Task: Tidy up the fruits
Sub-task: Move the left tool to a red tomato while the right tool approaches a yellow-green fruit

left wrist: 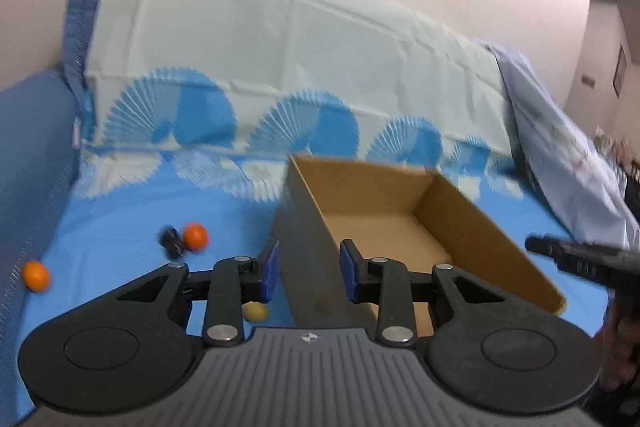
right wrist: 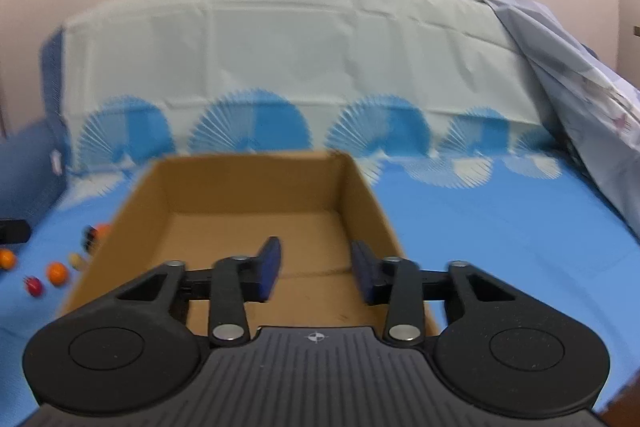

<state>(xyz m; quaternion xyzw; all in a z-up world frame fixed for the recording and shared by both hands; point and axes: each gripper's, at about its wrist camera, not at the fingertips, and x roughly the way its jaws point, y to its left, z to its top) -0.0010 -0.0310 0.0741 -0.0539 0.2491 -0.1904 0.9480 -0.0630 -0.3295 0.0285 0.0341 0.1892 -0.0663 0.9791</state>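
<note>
An open, empty cardboard box [left wrist: 384, 227] [right wrist: 248, 227] rests on the blue patterned sheet [left wrist: 120, 227]. My left gripper [left wrist: 309, 273] hovers over the box's left wall, open, with nothing between its blue pads. Left of the box lie an orange fruit [left wrist: 195, 237] beside a dark fruit [left wrist: 172, 241], another orange fruit [left wrist: 36, 275] at the far left, and a yellowish fruit [left wrist: 255, 311] under my left finger. My right gripper [right wrist: 318, 275] [left wrist: 560, 255] hangs open above the inside of the box, holding nothing. The right wrist view shows small orange [right wrist: 57, 273], red [right wrist: 34, 285] and yellowish [right wrist: 76, 261] fruits left of the box.
The sheet climbs a white-covered backrest [left wrist: 280, 35] against the wall. A blue cushion [left wrist: 28, 155] bounds the left side and a pale crumpled cloth [right wrist: 592, 99] the right. Bare sheet [right wrist: 500, 235] stretches to the right of the box.
</note>
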